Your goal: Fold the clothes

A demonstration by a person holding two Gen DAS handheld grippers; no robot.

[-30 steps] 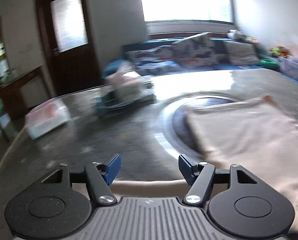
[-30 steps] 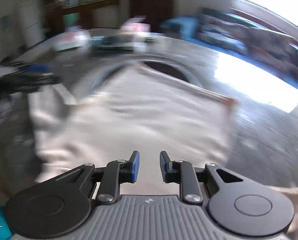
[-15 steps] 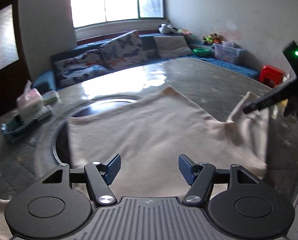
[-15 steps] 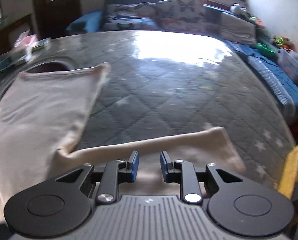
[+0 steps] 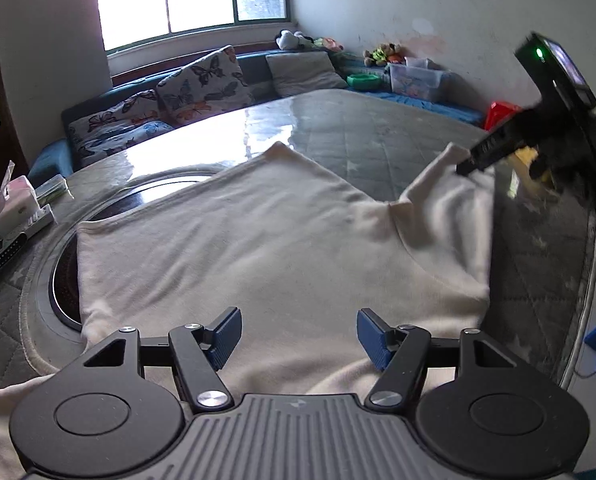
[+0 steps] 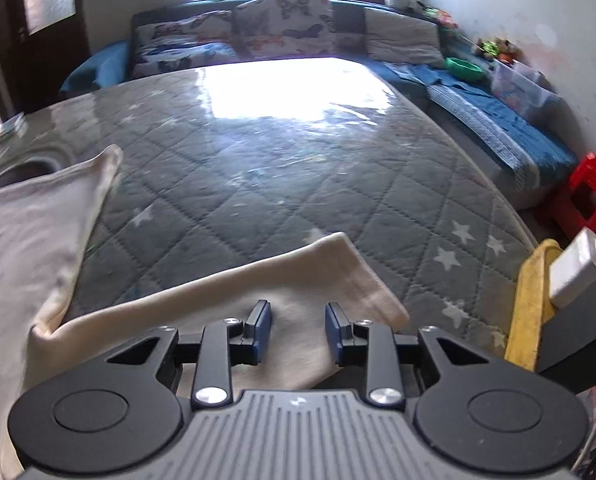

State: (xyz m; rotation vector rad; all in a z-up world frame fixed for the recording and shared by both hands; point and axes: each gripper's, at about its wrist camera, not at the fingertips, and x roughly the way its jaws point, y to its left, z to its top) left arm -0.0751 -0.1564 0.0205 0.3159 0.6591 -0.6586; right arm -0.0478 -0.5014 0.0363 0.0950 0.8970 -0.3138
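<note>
A cream long-sleeved garment lies spread on the grey quilted table. My left gripper is open and empty just above its near part. In the left wrist view my right gripper is at the end of the right sleeve. In the right wrist view my right gripper is open over that sleeve, near its cuff. The garment's body lies to the left.
A dark round inset in the table lies partly under the garment. A tissue box and small items sit at the far left. A red stool and a yellow cloth are past the table's right edge. A sofa with cushions runs behind.
Both views swung to the right across the table. My right gripper came to the sleeve end and its jaws opened wider. The left jaws stayed open.
</note>
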